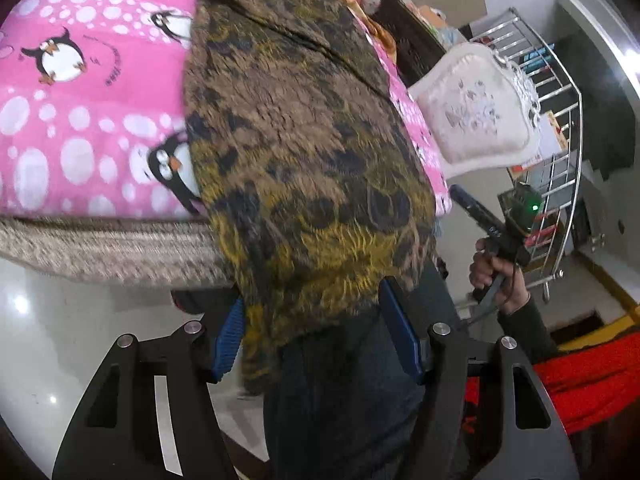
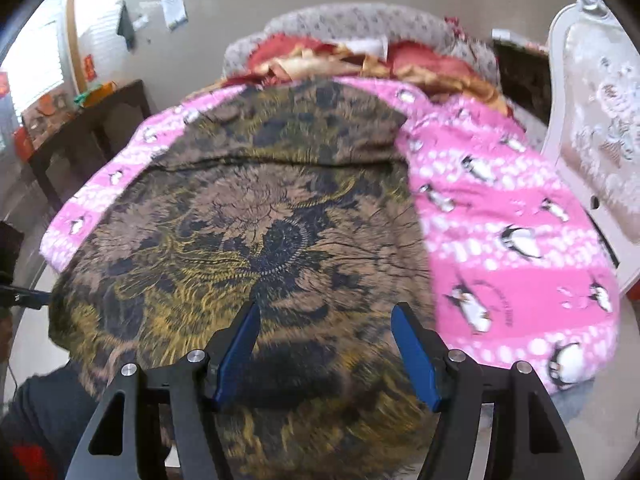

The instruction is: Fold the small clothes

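Brown, yellow and black patterned cloth point(image 2: 256, 216) lies spread over the pink penguin blanket point(image 2: 500, 216) on the bed, its near edge hanging over the bed's front edge toward the person.

Left claw point(image 1: 316, 332): blue pads point(image 1: 230, 340) stand apart, the hanging hem of the cloth drooping between them. Pads do not visibly press on the fabric; the cloth touches or passes just beside the left pad, contact not certain.

Right claw point(image 2: 324, 352): blue fingers point(image 2: 414, 356) apart, held over the near part of the cloth with fabric filling the gap beneath. No grip seen; the near edge is blurred.

From the left view, the person's right hand point(image 1: 496, 272) grips the handle of the other claw, off the bed's corner, green light lit on its body. A white padded chair back point(image 1: 472, 116) stands beside the bed, a metal railing point(image 1: 560, 92) behind it. Red pillows and gold bedding are bunched at the headboard point(image 2: 360, 20). A dark side table point(image 2: 92, 120) stands left of the bed.
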`<act>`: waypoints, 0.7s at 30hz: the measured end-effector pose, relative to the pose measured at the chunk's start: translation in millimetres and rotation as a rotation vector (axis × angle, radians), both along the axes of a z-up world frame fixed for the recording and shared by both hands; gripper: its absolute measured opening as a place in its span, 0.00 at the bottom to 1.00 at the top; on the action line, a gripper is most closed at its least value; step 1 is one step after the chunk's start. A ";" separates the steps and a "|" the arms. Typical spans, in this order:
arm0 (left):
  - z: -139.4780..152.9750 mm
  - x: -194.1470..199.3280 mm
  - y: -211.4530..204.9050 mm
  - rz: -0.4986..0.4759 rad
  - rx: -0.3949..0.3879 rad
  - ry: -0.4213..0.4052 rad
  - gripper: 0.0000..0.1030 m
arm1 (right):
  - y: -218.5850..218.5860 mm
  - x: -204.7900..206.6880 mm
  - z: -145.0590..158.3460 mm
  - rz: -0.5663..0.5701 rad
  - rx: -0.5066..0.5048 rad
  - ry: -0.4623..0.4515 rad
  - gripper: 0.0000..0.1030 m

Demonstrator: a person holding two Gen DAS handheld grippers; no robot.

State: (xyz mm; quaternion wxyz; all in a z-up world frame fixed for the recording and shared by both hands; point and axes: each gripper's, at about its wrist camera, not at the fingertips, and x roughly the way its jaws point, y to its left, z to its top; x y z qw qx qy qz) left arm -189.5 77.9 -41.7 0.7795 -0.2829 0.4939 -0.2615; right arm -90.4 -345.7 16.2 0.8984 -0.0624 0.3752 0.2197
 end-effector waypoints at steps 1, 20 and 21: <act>-1.9 0.5 -2.5 0.005 0.014 0.002 0.61 | -9.0 -5.2 1.5 0.002 0.014 -0.005 0.64; -8.5 -12.9 -1.9 0.141 0.137 0.006 0.04 | -84.5 5.0 -80.0 0.154 0.347 0.294 0.67; -9.7 -12.7 -1.6 0.147 0.143 0.015 0.04 | -82.6 11.1 -87.0 0.157 0.353 0.304 0.67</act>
